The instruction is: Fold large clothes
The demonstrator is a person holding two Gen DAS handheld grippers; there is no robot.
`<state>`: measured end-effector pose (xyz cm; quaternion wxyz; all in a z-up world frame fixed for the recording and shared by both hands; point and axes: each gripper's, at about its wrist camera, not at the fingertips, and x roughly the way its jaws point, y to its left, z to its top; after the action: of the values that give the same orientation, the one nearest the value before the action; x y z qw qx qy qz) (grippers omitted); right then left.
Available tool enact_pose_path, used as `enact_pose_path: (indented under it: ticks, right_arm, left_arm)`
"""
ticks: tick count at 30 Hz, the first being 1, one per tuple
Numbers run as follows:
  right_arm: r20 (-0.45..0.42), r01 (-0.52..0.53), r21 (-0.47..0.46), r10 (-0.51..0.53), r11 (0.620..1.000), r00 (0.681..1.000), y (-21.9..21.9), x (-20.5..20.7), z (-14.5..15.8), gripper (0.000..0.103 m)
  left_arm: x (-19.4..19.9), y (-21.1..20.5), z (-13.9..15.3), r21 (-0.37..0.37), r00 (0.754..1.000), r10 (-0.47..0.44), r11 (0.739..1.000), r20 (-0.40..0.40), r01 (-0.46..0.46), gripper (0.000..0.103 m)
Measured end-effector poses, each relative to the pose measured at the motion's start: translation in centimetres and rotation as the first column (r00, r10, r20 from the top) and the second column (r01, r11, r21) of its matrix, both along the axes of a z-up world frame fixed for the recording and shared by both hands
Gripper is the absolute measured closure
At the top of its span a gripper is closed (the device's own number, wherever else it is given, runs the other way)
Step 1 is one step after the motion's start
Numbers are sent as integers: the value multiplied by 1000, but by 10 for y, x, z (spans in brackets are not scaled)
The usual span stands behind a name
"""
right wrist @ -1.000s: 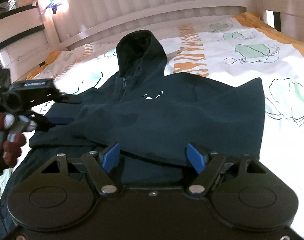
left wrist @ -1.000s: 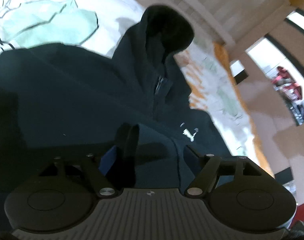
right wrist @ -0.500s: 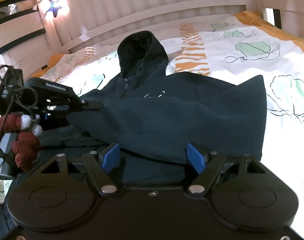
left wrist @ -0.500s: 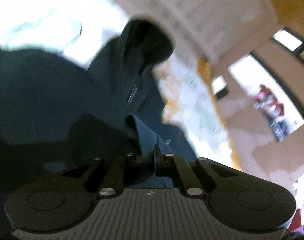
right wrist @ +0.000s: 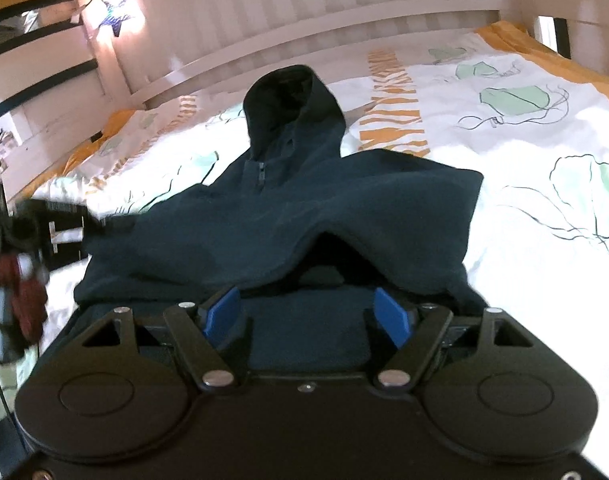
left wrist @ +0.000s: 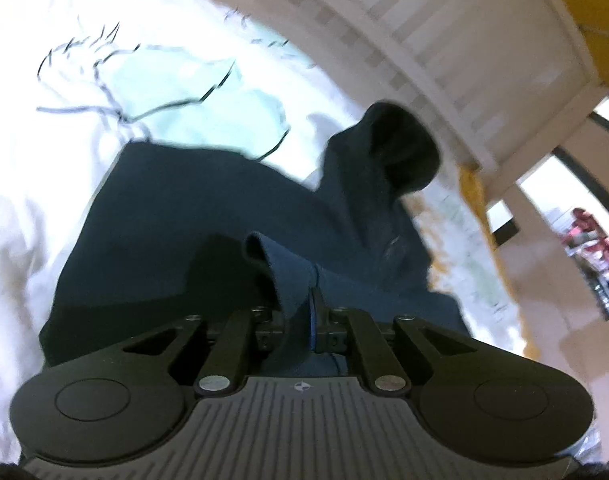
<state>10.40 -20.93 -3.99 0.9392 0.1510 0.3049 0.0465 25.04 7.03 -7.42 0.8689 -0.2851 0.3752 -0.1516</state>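
Currently my left fingers [left wrist: 312,312] pinch a fold of the dark hoodie [left wrist: 208,216] on the bed [left wrist: 44,160], ready for folding; my right fingers [right wrist: 308,316] stand wide over its hem.

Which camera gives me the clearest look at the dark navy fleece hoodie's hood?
The right wrist view: the dark navy fleece hoodie lies sharp there, its hood whole against the patterned white bedcover. The left wrist view shows the hood blurred and tilted.
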Motion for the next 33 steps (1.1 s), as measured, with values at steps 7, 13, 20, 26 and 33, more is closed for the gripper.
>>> enact_pose_path:
  ticks: [7,13,20,26,33]
  right_arm:
    - [12,18,-25,-18,1000,1000,-14,30,10,26]
    - [-59,-69,-214,58,974,997,-1,38,-1,26]
    - [-91,-77,-515,35,854,995,15,34,-15,83]
    - [-117,-162,-552,116,818,986,8,21,-12,83]
    - [-233,-303,-568,204,765,951,11,12,-24,82]
  left_arm:
    - [8,-2,0,66,999,-45,997,9,44,91]
    - [19,4,5,29,998,-56,998,-15,56,91]
    - [28,7,27,-10,998,-61,998,-7,61,92]
    - [34,23,36,8,999,-47,999,1,47,92]
    - [28,31,16,95,997,-32,995,-64,38,91]
